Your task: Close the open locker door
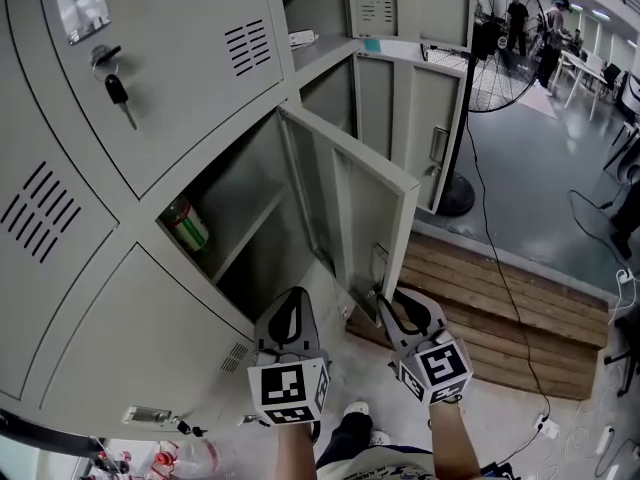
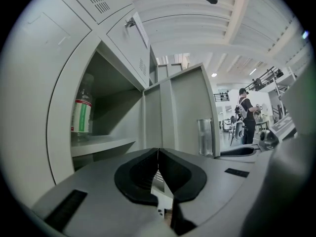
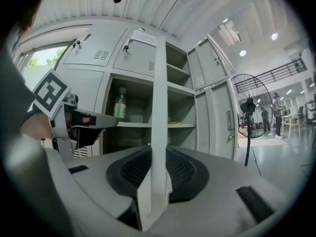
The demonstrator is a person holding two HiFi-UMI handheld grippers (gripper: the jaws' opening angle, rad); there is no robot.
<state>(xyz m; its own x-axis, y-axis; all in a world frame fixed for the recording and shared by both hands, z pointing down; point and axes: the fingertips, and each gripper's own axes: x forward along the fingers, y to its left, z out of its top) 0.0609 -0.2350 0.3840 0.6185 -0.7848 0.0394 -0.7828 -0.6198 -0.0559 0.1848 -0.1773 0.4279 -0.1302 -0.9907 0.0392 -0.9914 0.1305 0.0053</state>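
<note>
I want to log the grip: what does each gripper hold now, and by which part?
The right gripper clamps the door by its free edge, low down. The left gripper is shut and holds nothing.

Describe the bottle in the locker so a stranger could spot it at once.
Among the grey lockers, find the open door that the right gripper clamps. Behind it, on the inner shelf, stands a clear bottle; its green label sets it apart.
</note>
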